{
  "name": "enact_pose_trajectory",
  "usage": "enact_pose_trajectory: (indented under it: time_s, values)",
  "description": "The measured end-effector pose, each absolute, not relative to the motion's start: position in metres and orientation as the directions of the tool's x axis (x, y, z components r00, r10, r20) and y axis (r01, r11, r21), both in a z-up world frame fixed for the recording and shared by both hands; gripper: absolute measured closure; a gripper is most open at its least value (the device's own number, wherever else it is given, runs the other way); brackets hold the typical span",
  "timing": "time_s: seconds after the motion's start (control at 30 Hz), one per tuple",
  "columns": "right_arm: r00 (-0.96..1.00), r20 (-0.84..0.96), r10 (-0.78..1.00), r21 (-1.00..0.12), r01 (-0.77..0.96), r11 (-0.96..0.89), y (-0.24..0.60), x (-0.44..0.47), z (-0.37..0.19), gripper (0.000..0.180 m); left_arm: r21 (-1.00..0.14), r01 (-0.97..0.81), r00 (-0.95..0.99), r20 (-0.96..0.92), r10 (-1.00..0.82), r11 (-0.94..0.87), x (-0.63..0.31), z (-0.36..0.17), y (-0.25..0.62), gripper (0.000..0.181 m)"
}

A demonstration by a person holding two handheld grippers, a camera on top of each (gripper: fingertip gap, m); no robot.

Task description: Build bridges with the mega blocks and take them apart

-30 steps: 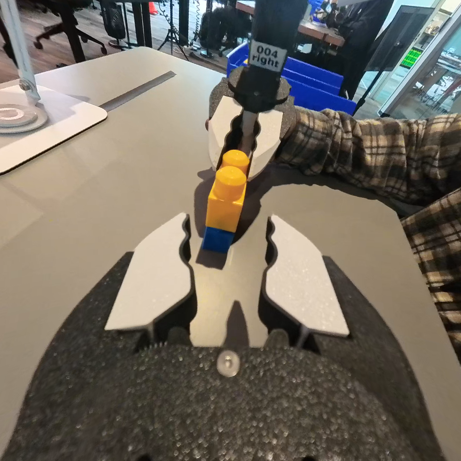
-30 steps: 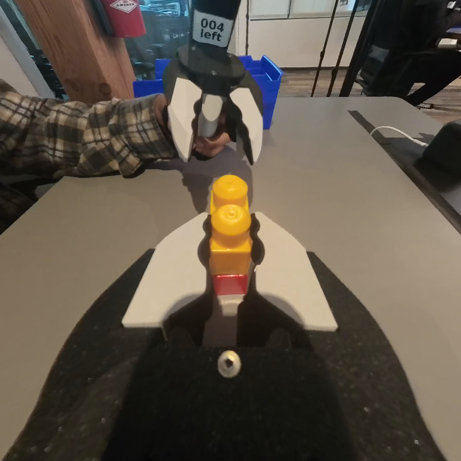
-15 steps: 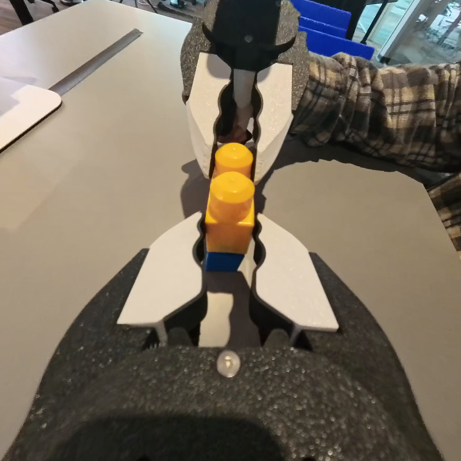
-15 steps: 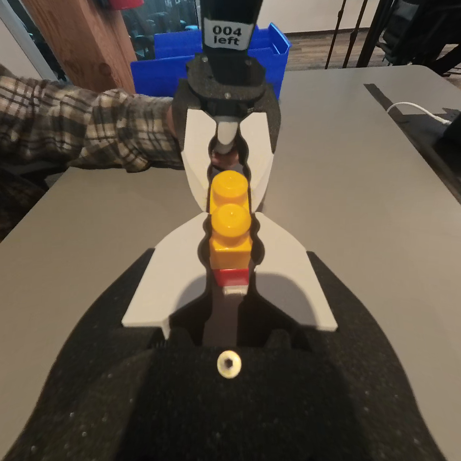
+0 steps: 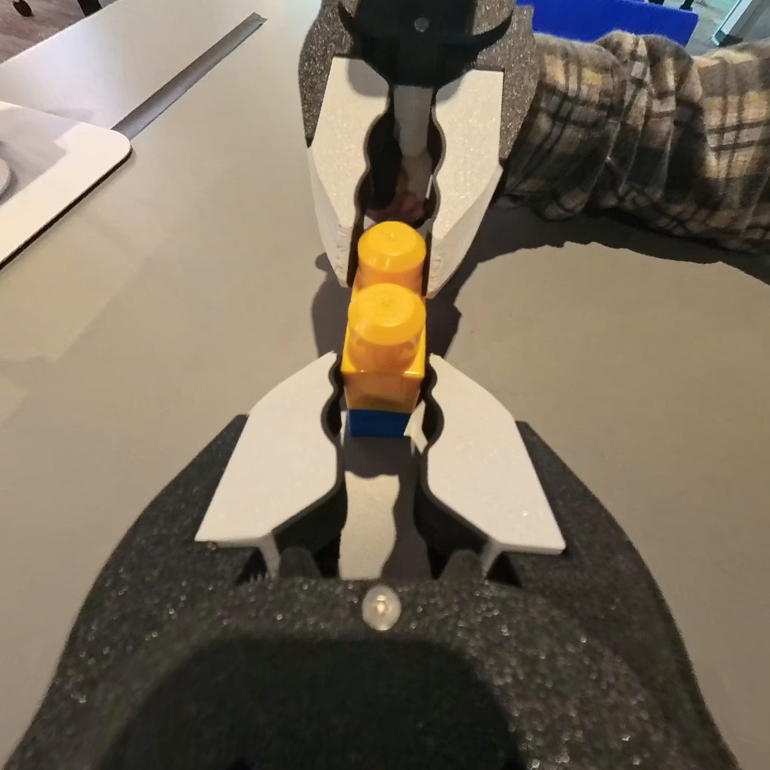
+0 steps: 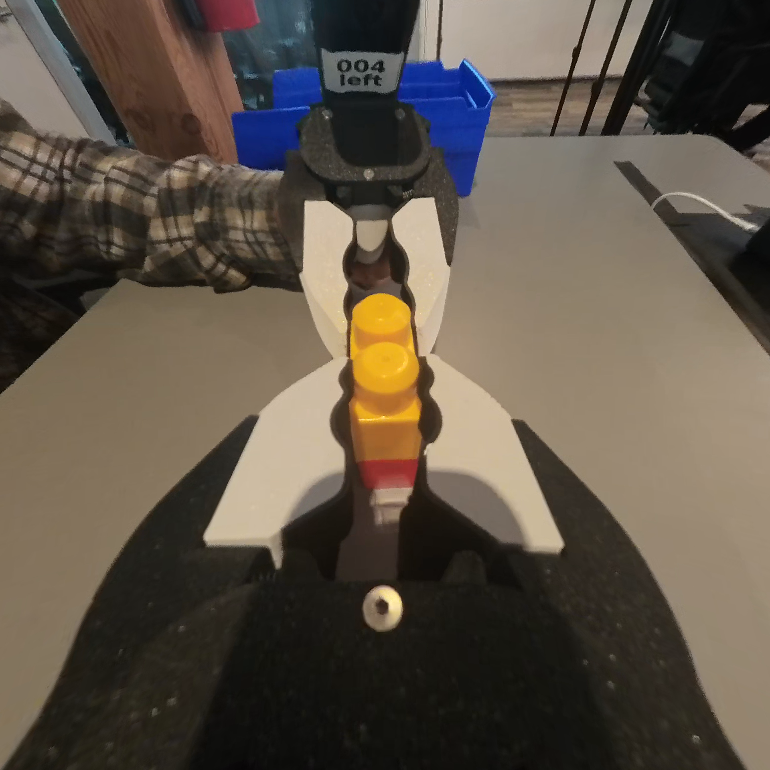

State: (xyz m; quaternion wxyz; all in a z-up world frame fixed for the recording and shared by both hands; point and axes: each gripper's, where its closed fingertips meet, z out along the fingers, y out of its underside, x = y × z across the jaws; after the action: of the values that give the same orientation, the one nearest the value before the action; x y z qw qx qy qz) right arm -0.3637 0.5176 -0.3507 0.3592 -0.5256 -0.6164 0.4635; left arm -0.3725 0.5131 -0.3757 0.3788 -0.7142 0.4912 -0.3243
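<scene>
Yellow block [image 5: 385,354], both tools clamping, blue bins [image 6: 450,112] behind

Over the last second the left gripper [image 5: 383,387] has moved in from a spot short of the bridge, where its fingers stood spread wide, and closed on the near end of the yellow block [image 5: 383,354], above the blue block [image 5: 377,423]. The 2 grippers, well apart 1 second ago, now nearly meet tip to tip in the right wrist view, the left gripper [image 6: 381,333] filling more of that picture. The gap between the left fingers narrowed most in the first half second, only slightly since
</scene>
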Motion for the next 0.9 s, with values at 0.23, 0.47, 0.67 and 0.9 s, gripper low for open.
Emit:
enact_pose_trajectory:
  time_s: [0.23,0.47,0.67,0.9]
  values:
    - [-0.136,0.041,0.990,-0.968,0.241,0.073,0.525,-0.340,-0.349,0.129,-0.863,-0.449,0.301,0.097,-0.949,-0.231,-0.371,-0.375,0.514,0.144]
    - [-0.192,0.027,0.981,-0.942,0.323,0.089,0.516,-0.353,-0.366,0.140,-0.872,-0.431,0.271,0.121,-0.955,-0.233,-0.370,-0.375,0.511,0.144]
    - [-0.165,-0.033,0.986,-0.951,0.310,0.021,0.520,-0.354,-0.361,0.144,-0.862,-0.402,0.308,0.190,-0.932,-0.308,-0.384,-0.378,0.512,0.107]
    - [-0.153,-0.222,0.963,-0.965,0.176,-0.195,0.522,-0.342,-0.314,0.144,-0.890,-0.303,0.304,0.250,-0.919,-0.342,-0.373,-0.360,0.504,0.102]
